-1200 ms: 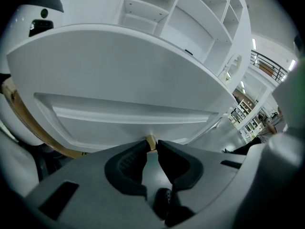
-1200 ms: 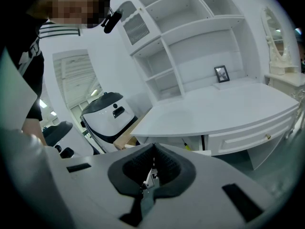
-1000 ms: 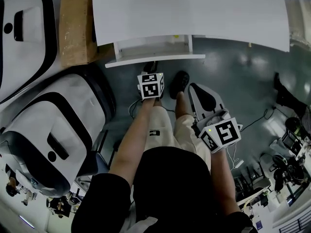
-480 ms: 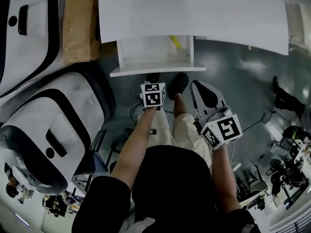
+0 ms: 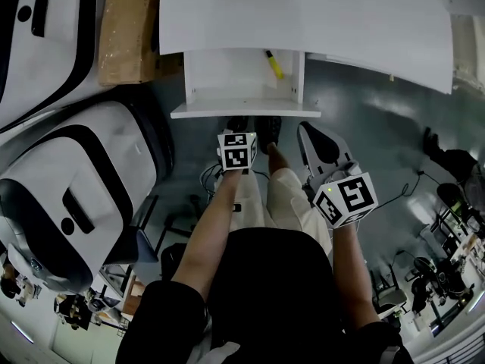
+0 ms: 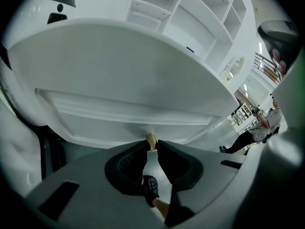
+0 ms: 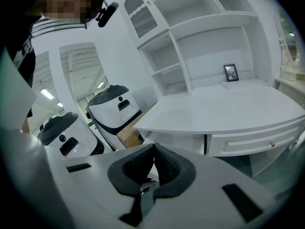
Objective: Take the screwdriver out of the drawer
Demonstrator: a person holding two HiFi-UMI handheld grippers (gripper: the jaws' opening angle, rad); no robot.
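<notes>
A brown cardboard box (image 5: 125, 29) sits upper left beside the white desk (image 5: 341, 21), a rounded white-and-black machine (image 5: 83, 196) below it, a second machine (image 5: 45, 59) in the corner, and a small picture frame (image 7: 231, 72) under white shelves (image 7: 190, 37).

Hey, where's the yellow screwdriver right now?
In the head view, the yellow-handled screwdriver lies inside the open white drawer, near its far right corner, just by the white desk top edge.

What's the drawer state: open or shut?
Open: the drawer juts out from under the desk, yellow screwdriver visible inside.
</notes>
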